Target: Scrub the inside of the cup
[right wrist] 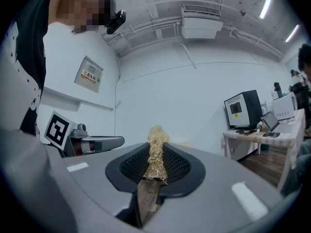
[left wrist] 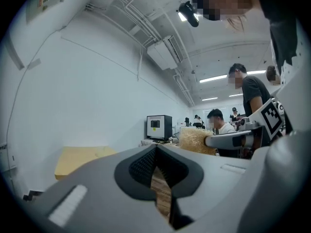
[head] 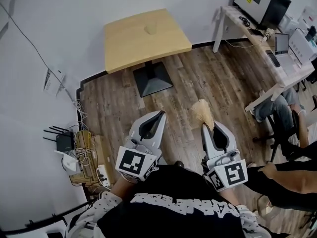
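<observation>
A small pale cup point(head: 150, 29) stands on the light wooden table point(head: 130, 44) across the room, far ahead of both grippers. My right gripper point(head: 206, 128) is shut on a tuft of straw-coloured scrubber point(head: 202, 112), which sticks out past its tips. In the right gripper view the scrubber point(right wrist: 156, 152) is pinched between the dark pads. My left gripper point(head: 160, 114) is shut with nothing in it; its pads point(left wrist: 146, 166) meet. In the left gripper view the scrubber point(left wrist: 194, 140) shows to the right and the table point(left wrist: 80, 159) lies ahead at the left.
A white desk point(head: 277, 68) with a monitor point(head: 260, 1) and laptops runs along the right wall, with a seated person point(head: 282, 108) beside it. A router point(head: 64, 143) and tangled cables lie by the left wall. Another person's arm point(head: 290, 180) is close at my right.
</observation>
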